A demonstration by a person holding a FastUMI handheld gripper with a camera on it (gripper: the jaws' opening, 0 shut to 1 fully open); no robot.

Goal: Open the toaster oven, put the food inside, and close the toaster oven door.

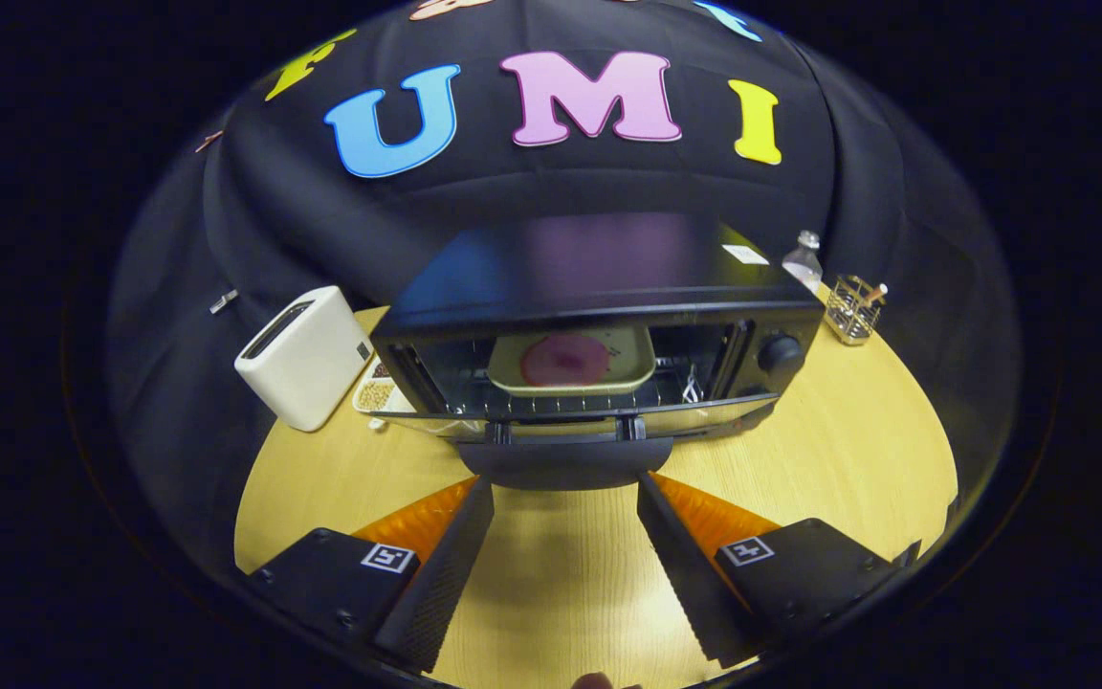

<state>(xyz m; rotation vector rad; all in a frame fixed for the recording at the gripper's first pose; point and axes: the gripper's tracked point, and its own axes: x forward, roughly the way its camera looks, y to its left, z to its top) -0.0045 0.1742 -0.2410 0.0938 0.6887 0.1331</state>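
- Toaster oven door handle [565, 459] is met just ahead of the gripper [565, 493], whose fingers are spread wide and grip nothing.
- Door [551, 416] is seen lowered, open.
- Food [565, 361] is already set on a tray [513, 368] inside the toaster oven [599, 325].
- Closing is judged to remain; if the handle is caught off-centre, the door may slip and slam down.

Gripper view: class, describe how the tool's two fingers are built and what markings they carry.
The tool has two long wedge-shaped fingers with finely ribbed inner faces. Each rises from a boxy block with screws, bearing a square black-and-white tag. Translucent orange panels run along the outer sides.
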